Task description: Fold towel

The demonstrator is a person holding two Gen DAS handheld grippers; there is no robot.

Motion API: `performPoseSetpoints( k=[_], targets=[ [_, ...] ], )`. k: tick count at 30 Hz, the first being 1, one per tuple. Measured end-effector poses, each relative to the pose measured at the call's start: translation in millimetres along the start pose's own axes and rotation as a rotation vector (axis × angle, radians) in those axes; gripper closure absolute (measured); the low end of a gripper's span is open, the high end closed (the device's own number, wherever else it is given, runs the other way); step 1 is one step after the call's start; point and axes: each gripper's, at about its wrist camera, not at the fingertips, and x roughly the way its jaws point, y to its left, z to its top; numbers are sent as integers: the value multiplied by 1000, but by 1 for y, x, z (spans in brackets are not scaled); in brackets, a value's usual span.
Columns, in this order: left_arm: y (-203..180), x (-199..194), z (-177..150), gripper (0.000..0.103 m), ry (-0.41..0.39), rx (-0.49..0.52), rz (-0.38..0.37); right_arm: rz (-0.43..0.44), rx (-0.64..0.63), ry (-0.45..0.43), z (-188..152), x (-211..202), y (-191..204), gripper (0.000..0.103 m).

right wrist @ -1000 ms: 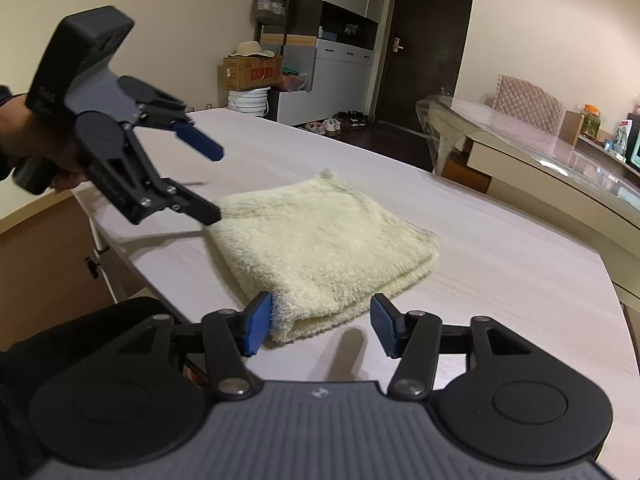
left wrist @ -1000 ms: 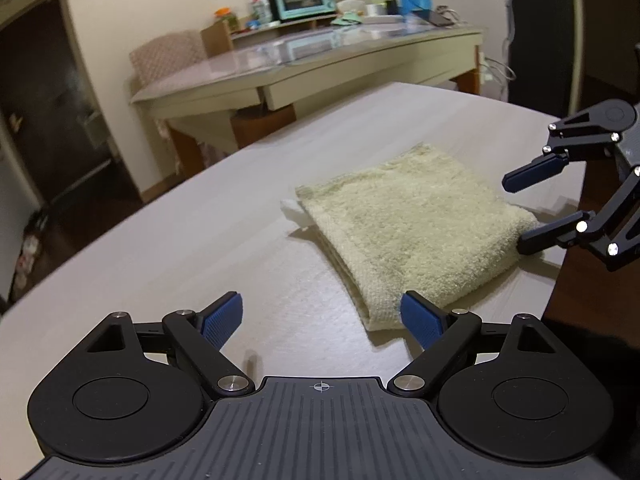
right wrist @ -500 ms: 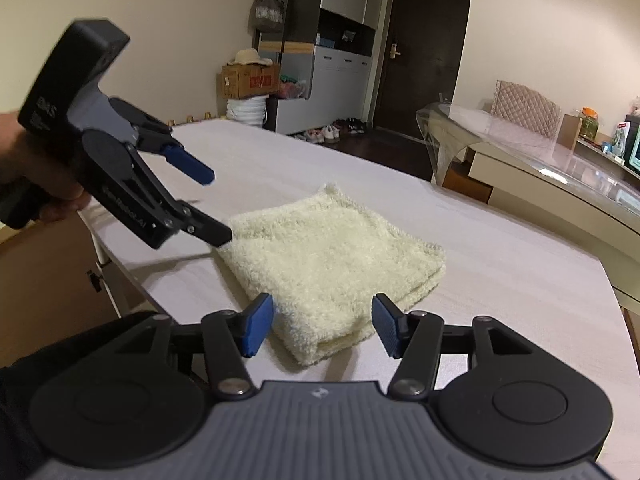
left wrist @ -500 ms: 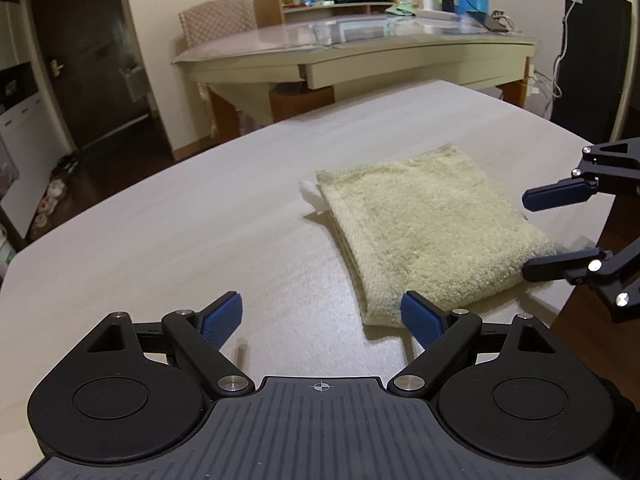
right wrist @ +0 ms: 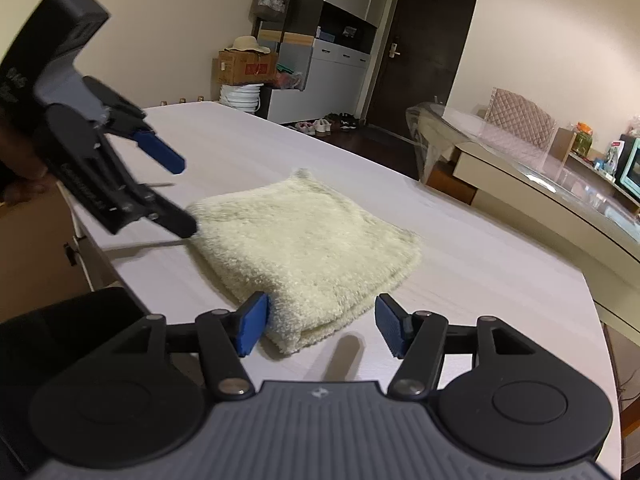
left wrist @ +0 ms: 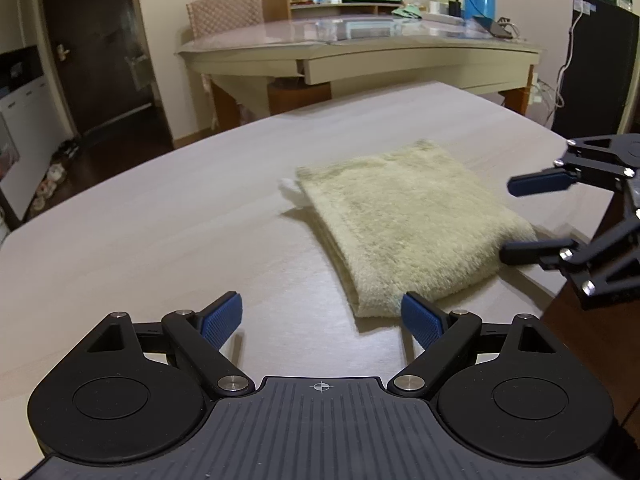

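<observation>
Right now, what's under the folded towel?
The folded towel lies flat on the pale wooden table. A small white tag pokes out at one corner. Anything else beneath it is covered by the towel's layers.

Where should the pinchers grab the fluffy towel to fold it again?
Probably the towel's near corner, where the layered edge lies by the table edge. Come in low from the near side; the right gripper already has that corner between its open jaws.

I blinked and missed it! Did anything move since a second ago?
The left gripper rolled level. The right gripper has just been opening a little, a towel corner between its jaws, unpinched. The towel stayed folded on the table.
</observation>
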Motion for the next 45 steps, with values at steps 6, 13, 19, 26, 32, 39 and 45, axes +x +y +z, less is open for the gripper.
performPoseSetpoints(
  k=[6, 13, 19, 26, 32, 39, 45],
  targets=[
    [13, -8, 15, 11, -58, -41, 13, 65, 134, -63, 11, -18, -18, 42],
    [26, 26, 54, 11, -75, 2, 49, -18, 189, 1, 17, 6, -46, 41],
    [33, 58, 69, 11, -63, 36, 67, 43, 324, 4, 20, 23, -73, 52],
    [41, 66, 66, 11, -71, 24, 37, 108, 465, 29, 27, 51, -91, 54],
    [40, 68, 63, 11, -79, 49, 40, 124, 476, 54, 23, 66, -90, 72],
    [36, 72, 61, 9, -98, 62, 62, 138, 455, 51, 28, 71, -86, 88],
    [41, 85, 70, 9, -101, 58, 68, 123, 432, 43, 36, 83, -91, 90]
  ],
)
